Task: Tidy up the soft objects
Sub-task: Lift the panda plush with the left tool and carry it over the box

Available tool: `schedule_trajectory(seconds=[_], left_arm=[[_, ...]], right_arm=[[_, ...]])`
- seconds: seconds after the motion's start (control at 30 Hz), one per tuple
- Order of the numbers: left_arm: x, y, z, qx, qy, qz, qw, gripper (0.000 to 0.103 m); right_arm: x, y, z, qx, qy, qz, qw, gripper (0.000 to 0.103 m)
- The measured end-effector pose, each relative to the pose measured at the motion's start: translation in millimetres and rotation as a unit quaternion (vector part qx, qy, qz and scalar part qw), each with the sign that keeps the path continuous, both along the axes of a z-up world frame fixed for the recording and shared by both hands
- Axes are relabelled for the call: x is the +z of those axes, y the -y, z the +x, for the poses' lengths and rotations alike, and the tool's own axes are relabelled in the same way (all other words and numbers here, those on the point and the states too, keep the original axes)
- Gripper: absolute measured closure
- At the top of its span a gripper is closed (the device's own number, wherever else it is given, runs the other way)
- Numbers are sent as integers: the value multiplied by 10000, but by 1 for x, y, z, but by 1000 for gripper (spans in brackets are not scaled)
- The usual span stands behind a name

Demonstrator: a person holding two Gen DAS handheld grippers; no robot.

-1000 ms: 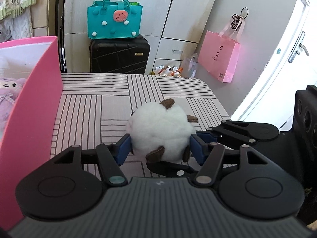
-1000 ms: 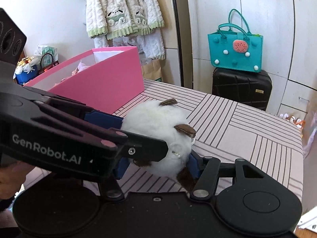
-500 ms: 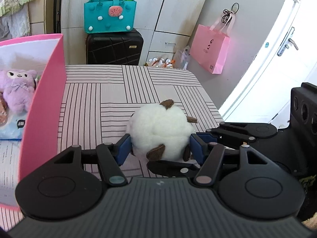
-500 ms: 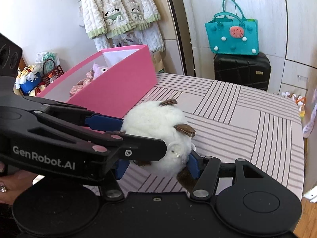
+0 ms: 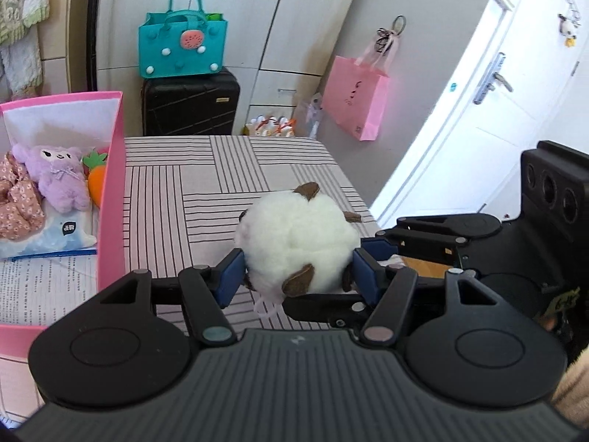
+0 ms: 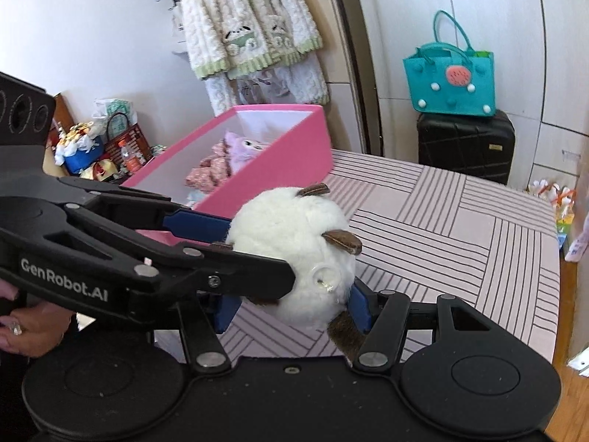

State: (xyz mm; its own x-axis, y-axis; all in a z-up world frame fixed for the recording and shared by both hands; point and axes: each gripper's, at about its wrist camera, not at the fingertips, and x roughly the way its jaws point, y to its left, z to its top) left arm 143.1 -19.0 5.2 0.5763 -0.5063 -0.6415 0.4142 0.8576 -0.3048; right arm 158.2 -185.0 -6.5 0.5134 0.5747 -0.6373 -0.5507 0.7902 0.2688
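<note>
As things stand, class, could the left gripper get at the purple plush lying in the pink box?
Probably not yet: the left gripper is shut on the white plush ball, shared with the right gripper. The purple plush lies uncovered in the open-topped pink box.

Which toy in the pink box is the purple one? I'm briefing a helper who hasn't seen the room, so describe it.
Find the pink box at the left edge of the striped table. The purple plush lies inside near its far end, between floral pink fabric and an orange carrot toy. It alone is lilac, with long ears and a bow.
</note>
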Motion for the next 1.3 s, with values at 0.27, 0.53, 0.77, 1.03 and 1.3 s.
schedule_trajectory(seconds=[0.27, 0.53, 0.77, 1.03, 1.3], left_arm=[[30, -36, -24, -121, 194, -105, 9997, 43], [55, -79, -41, 131, 591, -91, 9981, 43], [70, -113, -41, 526, 846, 0, 9950, 43], [84, -149, -17, 910, 1038, 114, 9904, 43], [65, -187, 40, 1349, 611, 317, 9885, 43]], right_arm=[[30, -15, -18, 391, 194, 80, 9990, 38], [57, -49, -20, 878, 663, 165, 9938, 38], [74, -88, -7, 1245, 904, 276, 9877, 38], [89, -135, 25, 1541, 1127, 319, 9811, 38], [71, -183, 86, 1757, 640, 401, 9815, 39]])
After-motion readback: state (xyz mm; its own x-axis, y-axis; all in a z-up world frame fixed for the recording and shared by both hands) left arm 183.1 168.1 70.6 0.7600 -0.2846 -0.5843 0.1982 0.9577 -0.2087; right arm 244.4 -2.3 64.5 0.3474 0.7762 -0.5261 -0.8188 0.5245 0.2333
